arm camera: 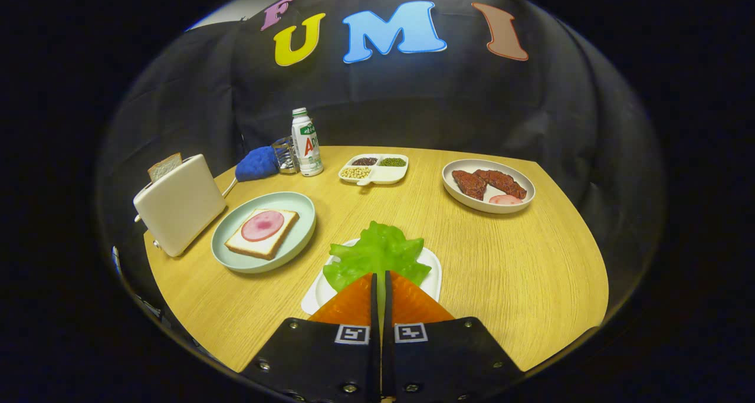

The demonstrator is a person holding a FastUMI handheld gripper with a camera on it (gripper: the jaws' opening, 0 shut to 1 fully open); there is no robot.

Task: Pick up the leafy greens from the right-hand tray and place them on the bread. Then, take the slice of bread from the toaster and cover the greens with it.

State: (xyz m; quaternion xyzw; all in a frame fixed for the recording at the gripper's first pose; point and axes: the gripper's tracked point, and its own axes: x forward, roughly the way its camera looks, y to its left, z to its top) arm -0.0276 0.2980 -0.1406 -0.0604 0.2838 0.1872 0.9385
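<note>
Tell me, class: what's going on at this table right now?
A hand-held gripper has its fingers nearly closed, with the lettuce pinched in the thin gap between them, over the white tray. To the left, bread topped with a ham slice waits on a green plate. Another slice sticks up from the toaster.

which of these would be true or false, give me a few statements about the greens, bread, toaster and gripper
1. The leafy greens lie on the white tray, just ahead of the fingertips. True.
2. The gripper has its fingers spread wide. False: they sit nearly together, a thin slit between them.
3. A bread slice sticks up from the toaster. True.
4. The bread on the round plate is bare. False: a pink round slice lies on it.
5. The greens already cover that bread. False: they are on the tray.
</note>
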